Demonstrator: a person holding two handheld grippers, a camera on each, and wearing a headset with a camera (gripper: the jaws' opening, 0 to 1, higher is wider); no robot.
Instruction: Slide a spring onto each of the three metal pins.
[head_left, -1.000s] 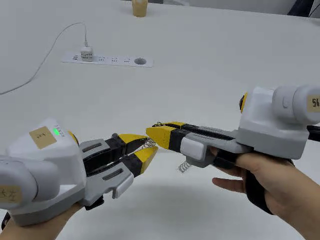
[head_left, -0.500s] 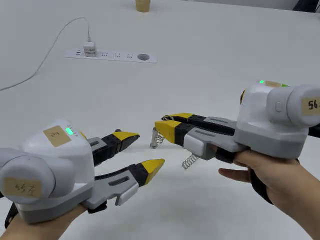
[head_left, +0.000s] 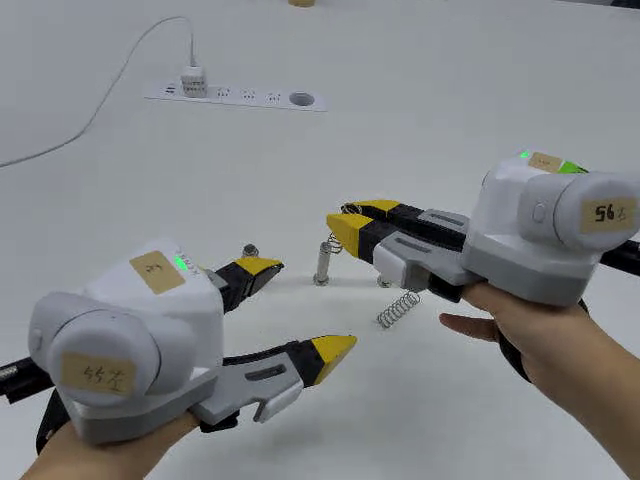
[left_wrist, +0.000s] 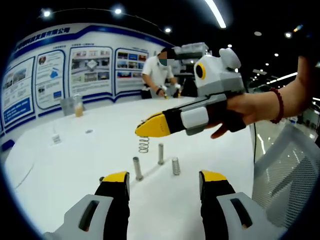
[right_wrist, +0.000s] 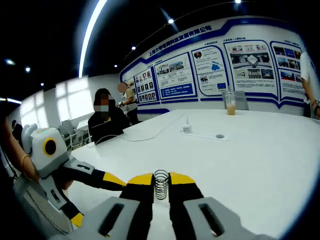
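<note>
Now the right hand-held gripper (head_left: 340, 218) pinches a spring (right_wrist: 160, 185) between its jaws.

The left tool (head_left: 302, 306) sits low with its jaws spread wide, pointing right. The right tool (head_left: 338, 221) points left toward it, jaws pinched together on a spring (right_wrist: 160, 184).

Office showroom: wall display boards (right_wrist: 235, 62), long white table (right_wrist: 260, 150).

Smooth matt white table (head_left: 450, 120) — dull grey metal pins (head_left: 322, 262), a spring (head_left: 399, 309) of bright wire.
</note>
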